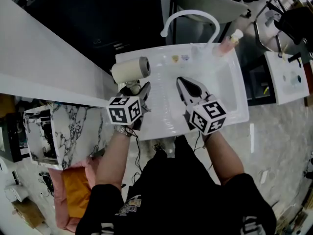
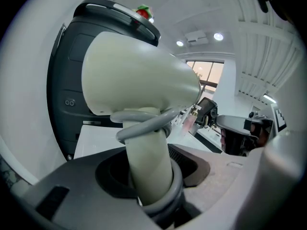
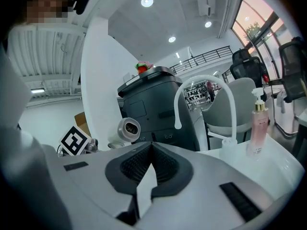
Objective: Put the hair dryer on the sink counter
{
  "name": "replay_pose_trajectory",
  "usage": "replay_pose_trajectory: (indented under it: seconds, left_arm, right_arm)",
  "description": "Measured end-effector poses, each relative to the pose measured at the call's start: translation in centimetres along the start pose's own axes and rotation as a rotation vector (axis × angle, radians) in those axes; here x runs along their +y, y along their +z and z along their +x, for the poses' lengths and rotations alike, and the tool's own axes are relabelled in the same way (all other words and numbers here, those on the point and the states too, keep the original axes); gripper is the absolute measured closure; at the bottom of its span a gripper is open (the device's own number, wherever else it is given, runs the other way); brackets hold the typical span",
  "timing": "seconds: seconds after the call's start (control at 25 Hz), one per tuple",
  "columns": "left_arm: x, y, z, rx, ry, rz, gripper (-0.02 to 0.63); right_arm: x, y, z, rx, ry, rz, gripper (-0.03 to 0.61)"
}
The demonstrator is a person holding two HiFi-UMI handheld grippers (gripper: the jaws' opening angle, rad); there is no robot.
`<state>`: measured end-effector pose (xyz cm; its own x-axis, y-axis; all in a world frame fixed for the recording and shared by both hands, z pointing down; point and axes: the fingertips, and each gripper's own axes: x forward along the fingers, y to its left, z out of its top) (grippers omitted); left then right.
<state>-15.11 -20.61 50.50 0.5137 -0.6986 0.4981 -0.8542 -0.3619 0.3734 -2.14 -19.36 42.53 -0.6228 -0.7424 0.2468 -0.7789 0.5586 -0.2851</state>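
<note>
Clamping matte cream dryer (image 2: 139, 75) by cylindrical handle, grey cord (image 2: 144, 124) coiled round it: L gripper (image 2: 152, 186). R gripper (image 3: 146, 152): ribbed pads (image 3: 165, 164) closed tip-to-tip, empty, above glossy sink (image 1: 226, 82).

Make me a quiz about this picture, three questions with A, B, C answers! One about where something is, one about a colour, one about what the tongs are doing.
1. Where is the pink bottle? A. In a drawer. B. On the sink's rim beside the faucet. C. On the floor.
2. What colour is the hair dryer? A. Red. B. Cream. C. Blue.
3. What are the left tongs doing? A. Hanging open, empty. B. Holding a cup. C. Gripping the hair dryer's handle.

Answers: 1 B, it stands by the faucet's base. 2 B, its body looks pale cream. 3 C, the handle sits clamped between the jaws.
</note>
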Motion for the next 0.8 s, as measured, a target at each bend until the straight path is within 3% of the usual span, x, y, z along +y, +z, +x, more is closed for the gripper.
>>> replay_pose_trajectory:
  seconds: [0.8]
  left_arm:
    - [5.8, -5.9, 10.6, 0.244, 0.081, -0.13, 0.426]
  right_arm:
    - [-6.4, -3.5, 5.0, 0.106, 0.013, 0.087, 0.58]
